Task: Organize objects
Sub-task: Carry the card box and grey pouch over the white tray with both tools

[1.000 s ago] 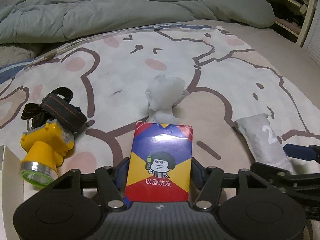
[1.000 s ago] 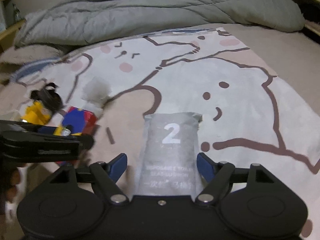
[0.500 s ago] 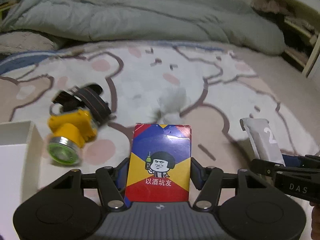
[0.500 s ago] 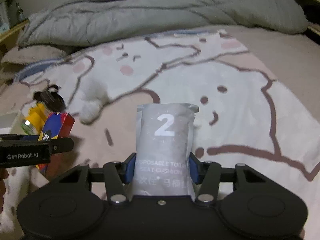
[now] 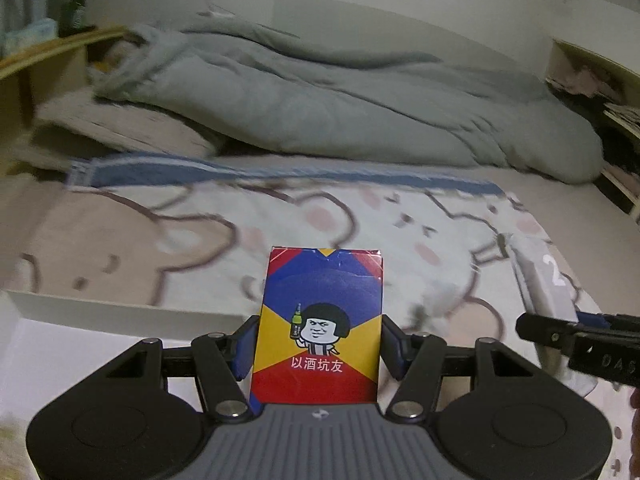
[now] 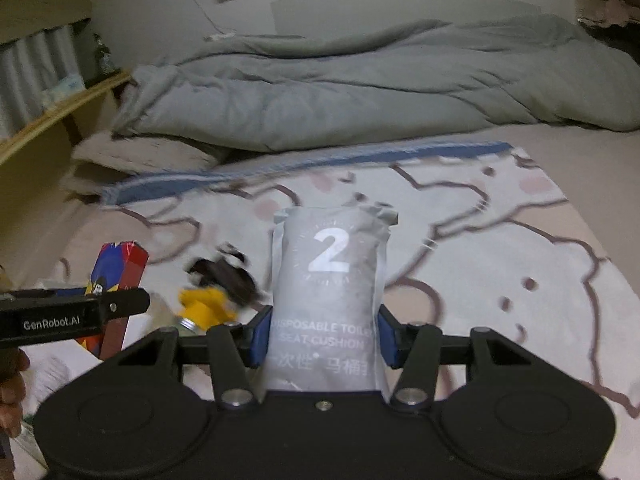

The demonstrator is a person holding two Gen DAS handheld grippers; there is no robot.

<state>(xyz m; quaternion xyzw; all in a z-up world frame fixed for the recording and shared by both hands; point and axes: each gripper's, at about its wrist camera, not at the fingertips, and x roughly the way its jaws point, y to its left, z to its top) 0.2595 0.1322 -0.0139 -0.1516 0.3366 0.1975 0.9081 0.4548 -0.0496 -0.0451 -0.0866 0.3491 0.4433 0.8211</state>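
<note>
Left gripper (image 5: 318, 342): blue pads pressed on both sides of an upright red, yellow and blue card box (image 5: 320, 320), held above the cartoon-print blanket (image 5: 200, 220). Right gripper (image 6: 323, 338): fingers clamped on a grey pouch (image 6: 330, 288) marked "2", also lifted above the blanket, with a yellow headlamp (image 6: 208, 306) lying below, to its left.
</note>
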